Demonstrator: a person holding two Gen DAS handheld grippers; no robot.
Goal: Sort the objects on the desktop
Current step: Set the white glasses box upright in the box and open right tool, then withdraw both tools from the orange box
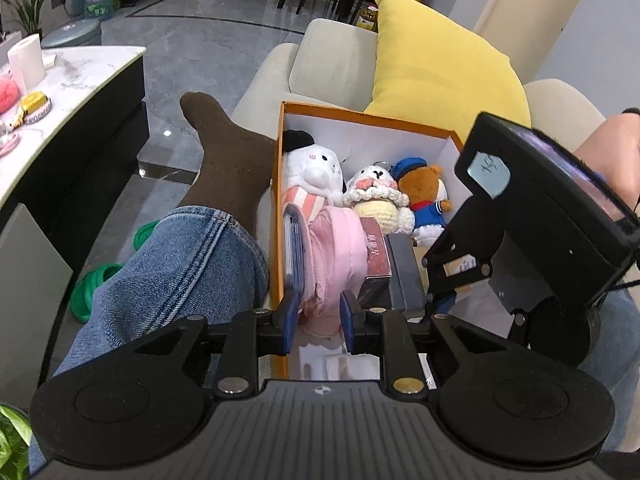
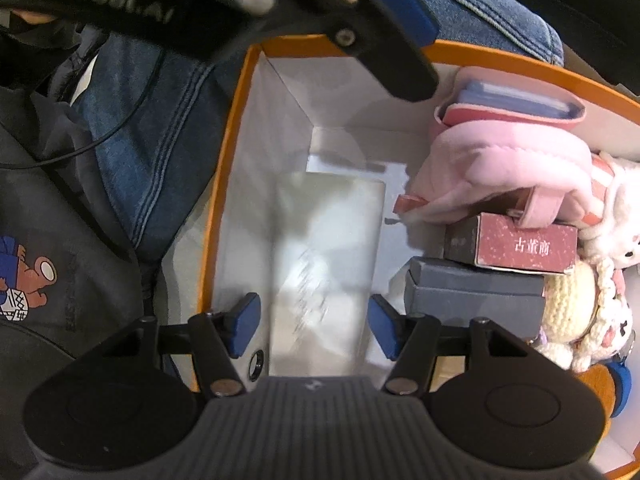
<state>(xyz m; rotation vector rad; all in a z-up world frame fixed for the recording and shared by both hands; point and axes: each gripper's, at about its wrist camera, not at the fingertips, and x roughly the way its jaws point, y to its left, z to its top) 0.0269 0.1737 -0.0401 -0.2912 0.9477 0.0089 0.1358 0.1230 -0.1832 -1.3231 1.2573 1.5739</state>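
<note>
1. The left hand-held gripper (image 1: 319, 322) is hovering at the near end of the orange box (image 1: 277, 208); its blue pads are sitting slightly apart with the edge of a pink pouch (image 1: 338, 256) between them, and I cannot tell whether they are pressing on it.
2. The right hand-held gripper (image 2: 313, 326) is pointing steeply down into the box's bare end, its jaws standing apart around a blurred, pale, clear-wrapped flat item (image 2: 328, 256); the pads are not visibly touching it.
3. Inside the box, the pink pouch is lying over a dark red carton (image 2: 516, 246), which is resting on a grey carton (image 2: 474, 294).
4. A blue card case (image 2: 516, 100) is standing against the box wall just beside the pouch.
5. At the far end, a white plush (image 1: 316, 168), a crocheted doll (image 1: 378, 200) and a teddy bear in a blue uniform (image 1: 426, 196) are crowding together, touching one another.
6. The box is sitting on a beige sofa (image 1: 332, 60) beside the person's jeans-clad leg (image 1: 180, 272) and brown sock (image 1: 228, 160).
7. A yellow cushion (image 1: 440, 60) is leaning behind the box.
8. A marble worktop (image 1: 76, 80) is standing well apart across the floor, carrying a paper roll (image 1: 26, 62).
</note>
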